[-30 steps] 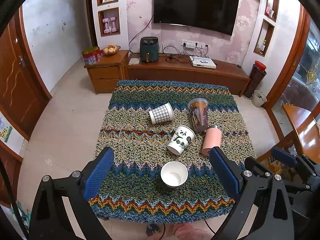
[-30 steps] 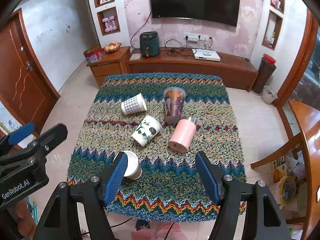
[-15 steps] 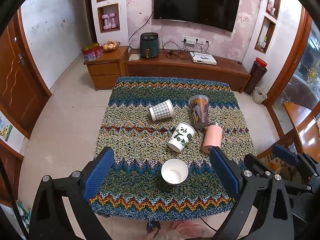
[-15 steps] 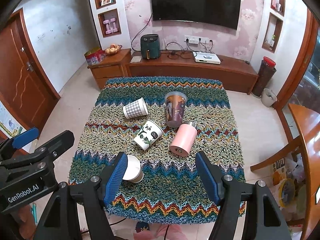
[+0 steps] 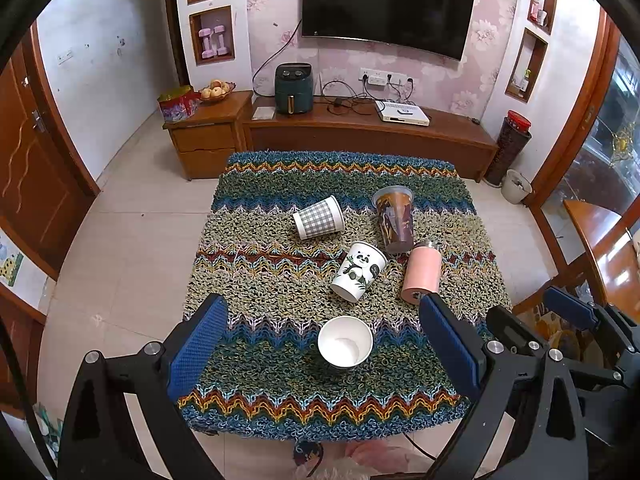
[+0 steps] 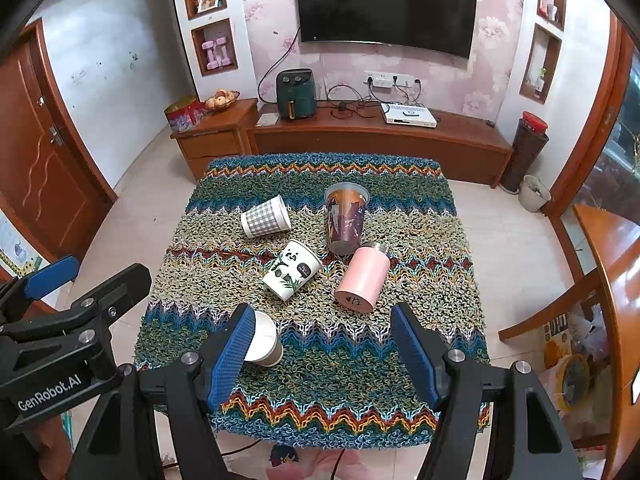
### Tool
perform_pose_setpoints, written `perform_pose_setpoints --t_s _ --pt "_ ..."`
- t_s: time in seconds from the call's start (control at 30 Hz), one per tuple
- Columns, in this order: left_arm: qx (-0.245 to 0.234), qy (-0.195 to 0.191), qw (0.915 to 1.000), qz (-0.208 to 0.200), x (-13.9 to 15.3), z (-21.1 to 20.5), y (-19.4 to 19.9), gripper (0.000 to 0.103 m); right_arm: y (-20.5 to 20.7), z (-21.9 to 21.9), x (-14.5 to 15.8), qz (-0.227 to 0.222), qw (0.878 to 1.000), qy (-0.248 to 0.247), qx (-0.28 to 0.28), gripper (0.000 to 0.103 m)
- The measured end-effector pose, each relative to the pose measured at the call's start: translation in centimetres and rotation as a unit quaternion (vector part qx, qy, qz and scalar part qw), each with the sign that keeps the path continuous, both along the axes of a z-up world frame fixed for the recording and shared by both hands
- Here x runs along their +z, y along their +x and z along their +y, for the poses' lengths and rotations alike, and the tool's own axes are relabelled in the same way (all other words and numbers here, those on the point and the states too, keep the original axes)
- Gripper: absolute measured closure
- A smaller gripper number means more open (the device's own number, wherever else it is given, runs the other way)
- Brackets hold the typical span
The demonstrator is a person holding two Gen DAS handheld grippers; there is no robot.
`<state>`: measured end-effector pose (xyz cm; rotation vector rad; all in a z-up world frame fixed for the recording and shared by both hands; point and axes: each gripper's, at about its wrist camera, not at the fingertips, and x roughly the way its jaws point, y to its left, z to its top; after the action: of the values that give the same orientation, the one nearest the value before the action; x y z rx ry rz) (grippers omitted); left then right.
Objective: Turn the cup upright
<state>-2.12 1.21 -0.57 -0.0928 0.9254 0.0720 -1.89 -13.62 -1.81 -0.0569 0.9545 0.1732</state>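
Several cups lie on a table under a knitted zigzag cloth (image 5: 280,392) (image 6: 360,400). A checked cup (image 5: 319,217) (image 6: 265,216), a panda cup (image 5: 359,271) (image 6: 292,269) and a pink bottle (image 5: 421,271) (image 6: 363,277) lie on their sides. A dark printed tumbler (image 5: 394,218) (image 6: 345,217) stands upright. A white paper cup (image 5: 345,342) (image 6: 262,339) lies near the front, its mouth facing the left wrist camera. My left gripper (image 5: 324,344) is open and frames the white cup from above and behind. My right gripper (image 6: 324,348) is open and empty over the front of the cloth.
A wooden TV cabinet (image 5: 360,132) with an air fryer (image 5: 293,87) stands behind the table. A wooden chair or table (image 6: 612,264) is at the right. Tiled floor surrounds the table. A door (image 5: 28,152) is at the left.
Both grippers have pulled back and up from the table, so the cups look smaller and farther. Both stay open. No cup has moved.
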Motion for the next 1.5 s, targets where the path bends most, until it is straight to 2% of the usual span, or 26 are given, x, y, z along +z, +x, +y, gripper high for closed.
perform_pose_setpoints --t_s 0.73,0.97,1.5 --pt "0.0 -0.001 1.0 0.0 -0.2 0.0 -0.2 0.006 0.0 -0.7 -0.1 -0.007 1.0 -0.006 -0.007 0.032" --pt "-0.001 0.001 1.0 -0.006 0.3 -0.1 -0.2 0.006 -0.2 -0.5 0.3 -0.026 0.999 -0.019 -0.011 0.032" --pt "-0.003 0.01 0.9999 -0.012 0.3 0.0 0.4 0.006 0.5 -0.9 0.8 -0.043 0.999 -0.013 -0.029 0.032"
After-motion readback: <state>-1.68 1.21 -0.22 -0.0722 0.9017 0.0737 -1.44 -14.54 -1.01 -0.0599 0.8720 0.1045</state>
